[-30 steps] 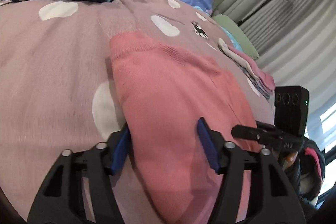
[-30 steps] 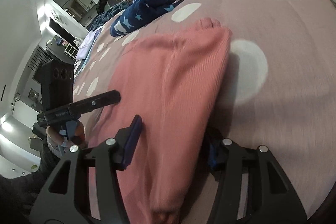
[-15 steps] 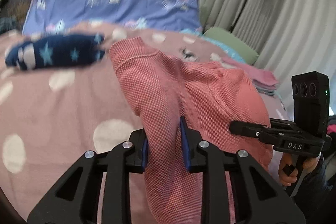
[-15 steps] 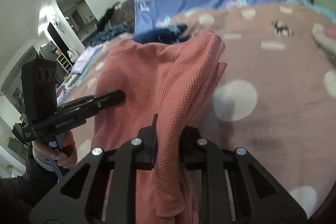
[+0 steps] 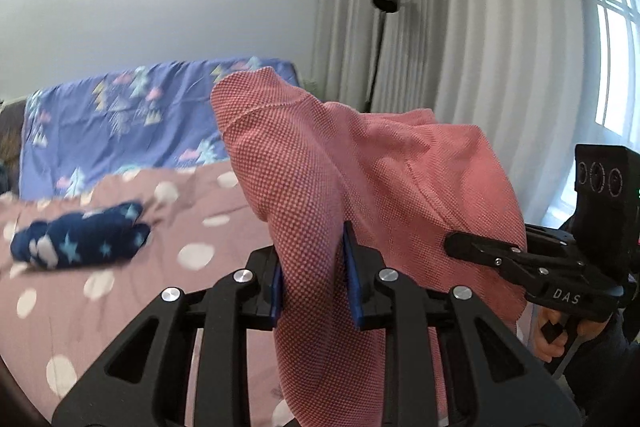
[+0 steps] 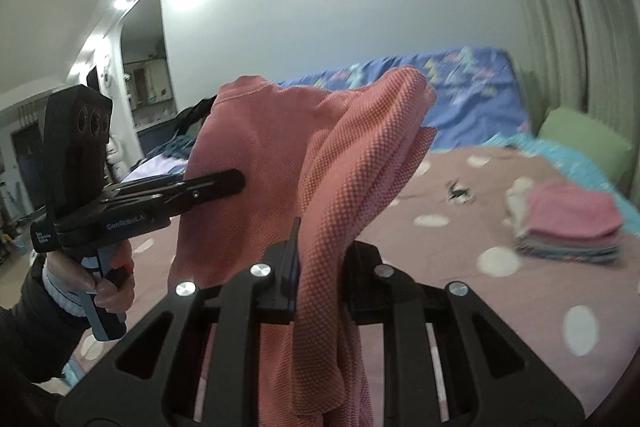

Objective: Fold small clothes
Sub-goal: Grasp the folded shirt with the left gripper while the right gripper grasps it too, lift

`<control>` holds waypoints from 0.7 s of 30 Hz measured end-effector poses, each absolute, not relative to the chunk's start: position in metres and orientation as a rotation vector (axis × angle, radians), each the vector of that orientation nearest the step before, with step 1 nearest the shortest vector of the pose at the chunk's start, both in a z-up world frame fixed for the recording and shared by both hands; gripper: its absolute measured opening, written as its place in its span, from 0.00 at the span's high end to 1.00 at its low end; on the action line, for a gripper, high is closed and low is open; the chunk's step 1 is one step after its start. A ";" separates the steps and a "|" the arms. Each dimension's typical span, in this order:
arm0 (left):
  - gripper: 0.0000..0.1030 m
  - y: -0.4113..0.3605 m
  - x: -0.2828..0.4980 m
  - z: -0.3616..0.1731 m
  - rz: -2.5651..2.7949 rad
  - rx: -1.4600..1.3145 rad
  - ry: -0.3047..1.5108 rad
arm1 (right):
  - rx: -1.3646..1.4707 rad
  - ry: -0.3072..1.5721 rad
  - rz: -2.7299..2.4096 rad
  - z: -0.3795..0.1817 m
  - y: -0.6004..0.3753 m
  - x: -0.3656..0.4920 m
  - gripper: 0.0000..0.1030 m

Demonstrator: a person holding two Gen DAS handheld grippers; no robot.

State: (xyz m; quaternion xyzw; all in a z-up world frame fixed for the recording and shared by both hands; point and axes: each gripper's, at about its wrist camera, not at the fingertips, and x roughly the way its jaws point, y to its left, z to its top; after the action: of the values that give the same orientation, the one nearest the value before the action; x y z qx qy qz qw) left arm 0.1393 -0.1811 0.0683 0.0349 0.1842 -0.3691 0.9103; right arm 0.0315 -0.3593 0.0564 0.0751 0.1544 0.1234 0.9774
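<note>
The pink garment [image 5: 360,179] is up off the bedspread [image 5: 120,287] now, where a second ago we had it lying flat! Our left gripper [image 5: 314,281] pinches one bunched edge, our right gripper [image 6: 318,267] clamps the other. Its lower end is cut off below both views. Waffle-knit, creased, it hangs between us above the bed.

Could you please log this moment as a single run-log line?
left tongs: shut on pink garment | right tongs: shut on pink garment | garment: lifted above bed | folded stack: on bed
</note>
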 end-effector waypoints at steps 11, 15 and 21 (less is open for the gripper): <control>0.75 -0.307 0.156 0.082 -0.896 0.157 0.373 | 0.183 0.301 0.050 0.064 -0.455 0.052 0.83; 0.75 -0.358 0.173 0.092 -0.955 0.204 0.334 | 0.183 0.303 -0.033 0.075 -0.507 0.076 0.83; 0.75 -0.437 0.210 0.113 -0.992 0.260 0.256 | 0.192 0.312 -0.152 0.098 -0.581 0.121 0.83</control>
State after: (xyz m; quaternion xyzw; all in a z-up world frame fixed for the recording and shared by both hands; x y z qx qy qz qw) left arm 0.2099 -0.4365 0.1129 0.1242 0.1219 -0.4734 0.8635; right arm 0.1213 -0.5809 0.0981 0.0955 0.1551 -0.0755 0.9804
